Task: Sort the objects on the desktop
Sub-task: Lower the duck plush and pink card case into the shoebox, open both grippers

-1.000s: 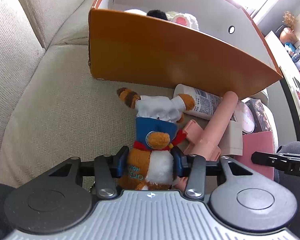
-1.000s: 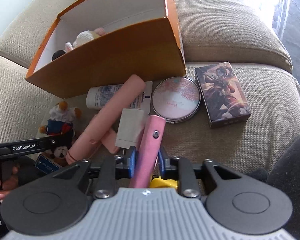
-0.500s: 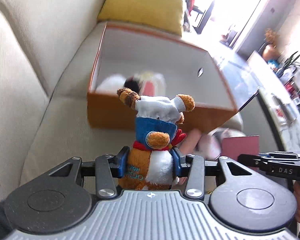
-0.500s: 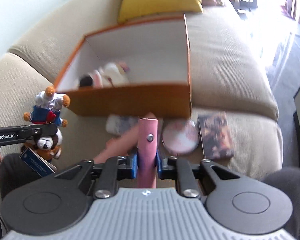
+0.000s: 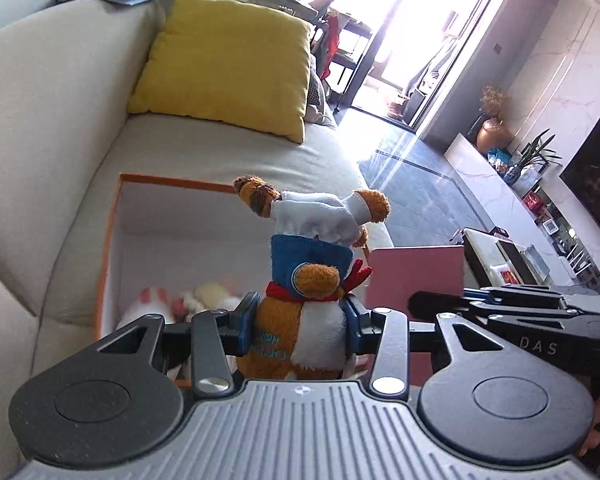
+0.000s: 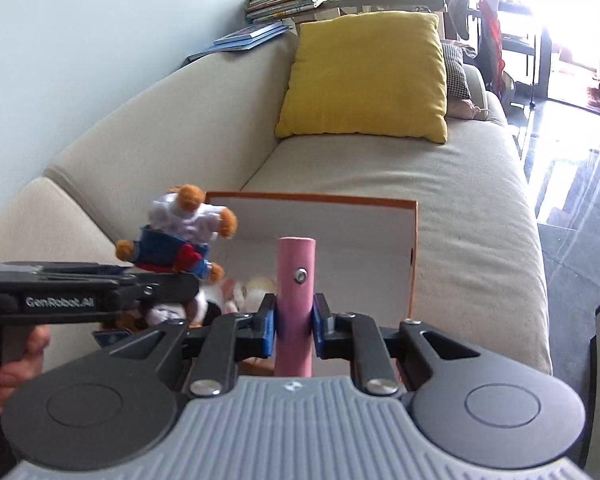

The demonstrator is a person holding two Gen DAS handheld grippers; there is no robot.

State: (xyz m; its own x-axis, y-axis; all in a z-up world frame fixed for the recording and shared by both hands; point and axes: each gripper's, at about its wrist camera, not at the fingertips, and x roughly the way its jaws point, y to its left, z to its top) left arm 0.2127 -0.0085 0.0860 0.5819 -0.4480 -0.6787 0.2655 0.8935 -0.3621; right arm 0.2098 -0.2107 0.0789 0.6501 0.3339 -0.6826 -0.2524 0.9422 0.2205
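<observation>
Pinching a plush bear [image 5: 300, 304], the left gripper [image 5: 300, 322] hangs over the orange box [image 5: 112, 240] while the right gripper [image 6: 294, 320] clamps a pink tube [image 6: 295, 280].

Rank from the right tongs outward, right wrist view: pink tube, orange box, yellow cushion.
1. pink tube, clamped in the right tongs.
2. orange box, just ahead on the sofa seat.
3. yellow cushion, farthest, against the sofa back.
</observation>
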